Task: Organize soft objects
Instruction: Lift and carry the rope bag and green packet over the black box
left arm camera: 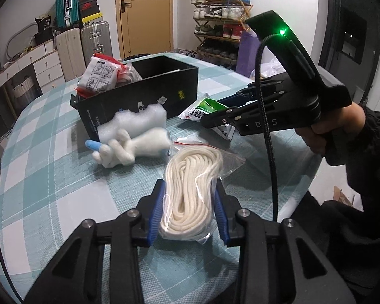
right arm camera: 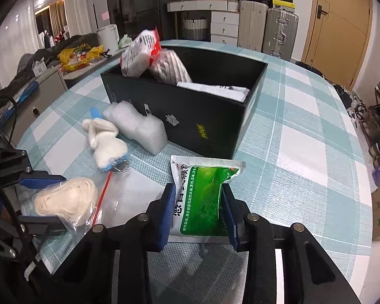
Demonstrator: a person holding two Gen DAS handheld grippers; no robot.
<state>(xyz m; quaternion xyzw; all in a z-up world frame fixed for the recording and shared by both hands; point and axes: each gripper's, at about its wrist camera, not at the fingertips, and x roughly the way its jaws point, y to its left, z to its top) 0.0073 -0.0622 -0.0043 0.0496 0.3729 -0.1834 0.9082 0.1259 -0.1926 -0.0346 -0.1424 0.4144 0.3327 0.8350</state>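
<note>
Both tongs are clamped on packets lying on the checked tablecloth (left arm camera: 50, 152). Left gripper (left arm camera: 190, 210) has its blue pads pressed against the sides of a clear zip bag of coiled white cord (left arm camera: 192, 187), which rests flat on the cloth near the table's front edge. Right gripper (right arm camera: 198, 212) squeezes a green-and-white sachet (right arm camera: 202, 197) between its pads, the sachet lying just in front of the black cardboard box (right arm camera: 202, 116). A gloved hand (left arm camera: 326, 131) holds the right tool's handle. Between the two packets and the box lie a white stuffed toy with a blue tip (left arm camera: 129, 147) and a block of white foam wrap (left arm camera: 136, 124), the foam touching the box wall. Inside the box stand a red-and-white printed pack (right arm camera: 139, 53), a striped bundle (right arm camera: 169, 68) and a flat white packet (right arm camera: 215, 90).
</note>
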